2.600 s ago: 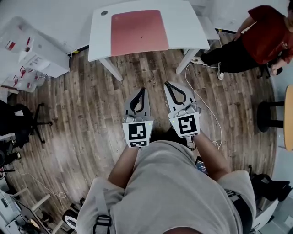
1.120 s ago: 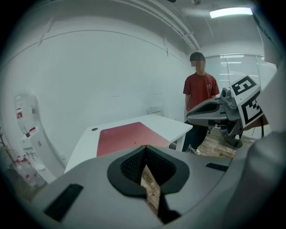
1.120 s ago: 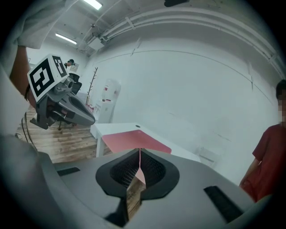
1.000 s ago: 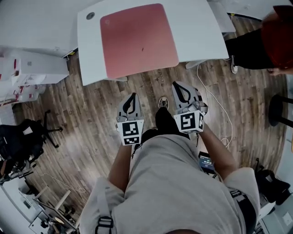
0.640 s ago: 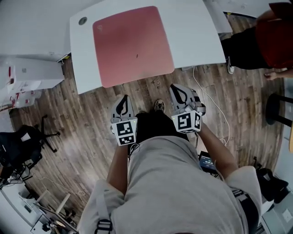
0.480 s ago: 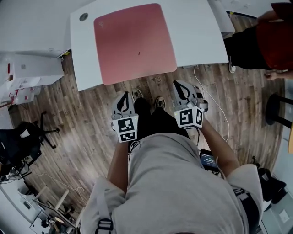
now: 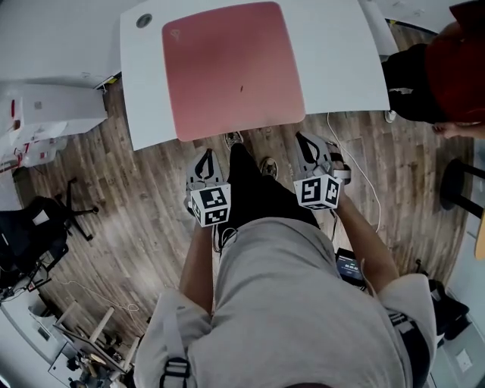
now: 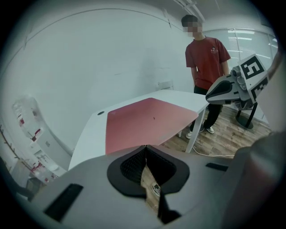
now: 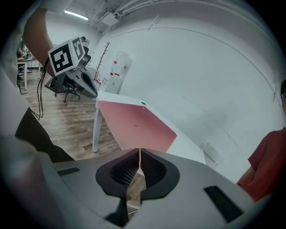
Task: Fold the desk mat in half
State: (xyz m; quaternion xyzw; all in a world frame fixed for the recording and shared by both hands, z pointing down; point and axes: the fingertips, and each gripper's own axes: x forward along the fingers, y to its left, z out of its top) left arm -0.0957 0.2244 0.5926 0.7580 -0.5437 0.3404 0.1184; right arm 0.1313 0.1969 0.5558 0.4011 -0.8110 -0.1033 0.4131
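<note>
- Left of the bench [image 7: 341,53], a white cabinet [image 7: 53,114] stands by the wall. A black office chair [image 7: 34,231] sits on the wood floor [image 7: 144,197], well out from the bench's near left corner.
- The bench is white, with a dark round grommet [image 7: 144,20] in its far left corner.
- The desk mat [image 7: 231,68] is pinkish red and lies flat and unfolded across the middle of the bench. Its near edge runs right along the bench's near edge, and white bench top shows on either side. I can see a small dark speck [image 7: 242,89] on it.
- My left gripper [image 7: 204,155] hangs over the floor just short of the bench's near edge, below the mat's near left part, and points toward the bench. Its fingers [image 8: 127,167] are pressed together with nothing caught between them.
- The wearer's dark trouser leg [image 7: 250,189] shows between the two grippers, reaching toward the bench.
- My right gripper [image 7: 305,142] hangs just off the bench's near edge, below the mat's near right corner. Its fingers [image 9: 120,172] are closed too, and empty.
- Neither gripper touches the bench or the mat.
- A white cable [image 7: 364,189] trails over the floor from under the bench's right end.
- A bystander [image 7: 447,68] in a red shirt and dark trousers stands beside the bench's right end, with a dark stool [image 7: 462,182] nearer me.
</note>
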